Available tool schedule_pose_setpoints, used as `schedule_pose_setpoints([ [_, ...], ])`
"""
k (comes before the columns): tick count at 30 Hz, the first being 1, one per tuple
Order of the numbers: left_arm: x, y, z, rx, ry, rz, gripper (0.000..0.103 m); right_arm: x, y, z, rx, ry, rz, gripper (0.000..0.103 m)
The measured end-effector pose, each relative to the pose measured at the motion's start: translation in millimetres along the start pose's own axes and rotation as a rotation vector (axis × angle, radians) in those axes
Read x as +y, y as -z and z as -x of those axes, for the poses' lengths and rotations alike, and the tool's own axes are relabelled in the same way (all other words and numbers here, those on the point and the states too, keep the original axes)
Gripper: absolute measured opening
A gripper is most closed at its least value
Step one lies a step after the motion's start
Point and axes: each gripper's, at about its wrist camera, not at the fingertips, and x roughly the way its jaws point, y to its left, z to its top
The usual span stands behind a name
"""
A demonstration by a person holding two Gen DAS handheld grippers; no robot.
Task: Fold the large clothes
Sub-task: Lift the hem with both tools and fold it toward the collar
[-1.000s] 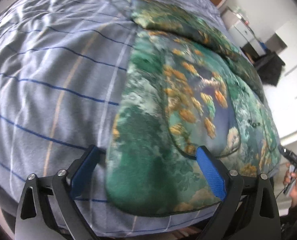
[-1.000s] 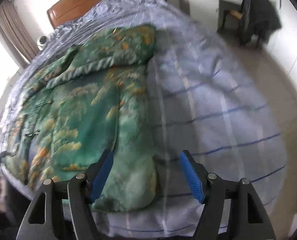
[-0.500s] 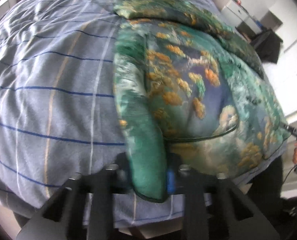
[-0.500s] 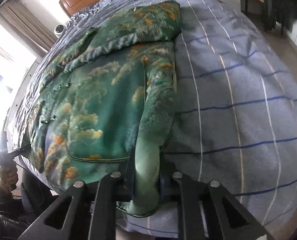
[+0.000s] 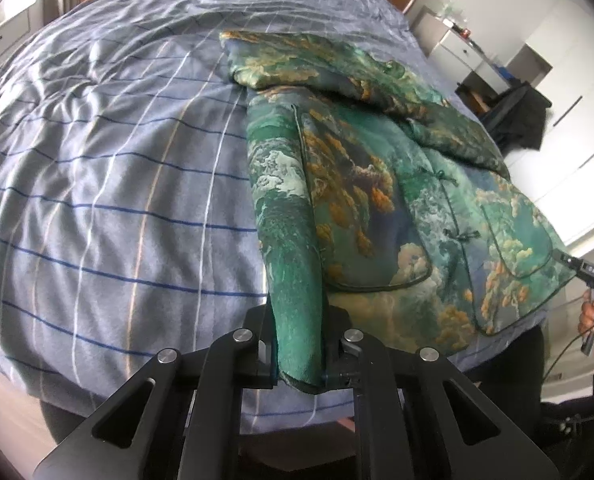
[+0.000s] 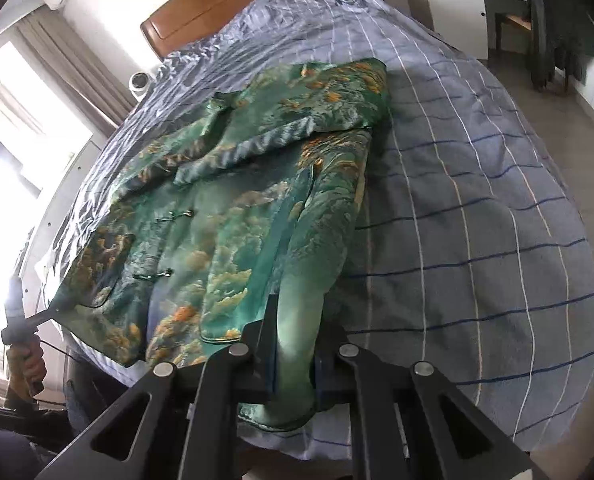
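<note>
Spread across a bed under a grey-blue duvet [image 5: 109, 184] crossed by dark-blue and pale checks: a padded green jacket of shiny brocade [image 5: 377, 184], patterned with orange foliage and pale clouds, front side up, knotted frog fastenings down its middle, one sleeve folded across the chest. Clamped in the black left gripper [image 5: 299, 364]: the jacket's bottom corner on that side, bunched into a thick green roll and pulled up off the duvet, both blue-padded jaws pressing on it after having just closed. Clamped likewise in the black right gripper [image 6: 293, 376]: the opposite bottom corner of the same jacket [image 6: 257, 216], gathered into a pale-green roll between the jaws, which have also just closed onto it. Between the two held corners, the hem hanging near the foot edge of the bed, the rest of the garment lying flat toward the brown wooden headboard [image 6: 257, 4]. At the far side of each view, the other gripper's tip on the hem with a hand [image 6: 27, 360] wrapped round its handle (only partly in frame). Beyond the bed: a white cabinet [image 6: 457, 4] against the wall, a dark garment draped over a chair [image 6: 557, 24], beige curtains [image 6: 69, 64] beside a bright window.
</note>
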Motion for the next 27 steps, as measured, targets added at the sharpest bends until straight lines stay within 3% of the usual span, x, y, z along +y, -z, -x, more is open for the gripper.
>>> schedule_pose_setpoints([
  [13,8,7,9,0.059,-0.023,0.004,0.011,-8,8,8,0.049,-0.029,-0.014,0.013],
  [23,24,48,44,0.154,-0.031,-0.014,0.011,6,31,18,0.203,-0.070,0.003,0.012],
  [27,27,40,68,0.111,0.022,-0.014,0.011,11,25,38,0.226,-0.119,-0.004,0.012],
])
